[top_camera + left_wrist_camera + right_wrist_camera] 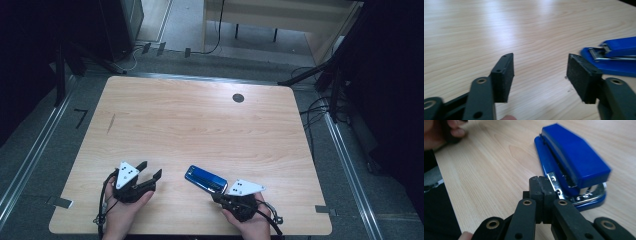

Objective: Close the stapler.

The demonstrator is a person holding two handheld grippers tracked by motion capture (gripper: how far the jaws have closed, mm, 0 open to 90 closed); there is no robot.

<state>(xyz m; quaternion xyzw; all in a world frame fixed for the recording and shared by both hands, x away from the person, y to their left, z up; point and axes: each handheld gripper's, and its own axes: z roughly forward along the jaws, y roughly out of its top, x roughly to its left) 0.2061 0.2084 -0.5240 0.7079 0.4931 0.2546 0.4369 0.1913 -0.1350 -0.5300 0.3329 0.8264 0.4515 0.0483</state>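
Observation:
A blue stapler [205, 179] lies flat on the wooden table [200, 125] near its front edge, between my two hands. My left gripper [150, 169] rests to the left of it, apart from it, jaws open with only bare table between the pads [540, 56]. In the left gripper view the stapler [616, 57] lies off to the right, beyond the right pad [581, 77]. My right gripper [217, 195] is at the stapler's near right end, jaws shut with nothing between them. In the right gripper view its closed tips [540, 178] sit just beside the stapler [574, 162] and its metal mouth; whether they touch is unclear.
A round black grommet [238, 98] sits near the table's far edge. The other hand [439, 132] shows at the upper left of the right gripper view. Black stands and cables [320, 110] surround the table on the grey floor.

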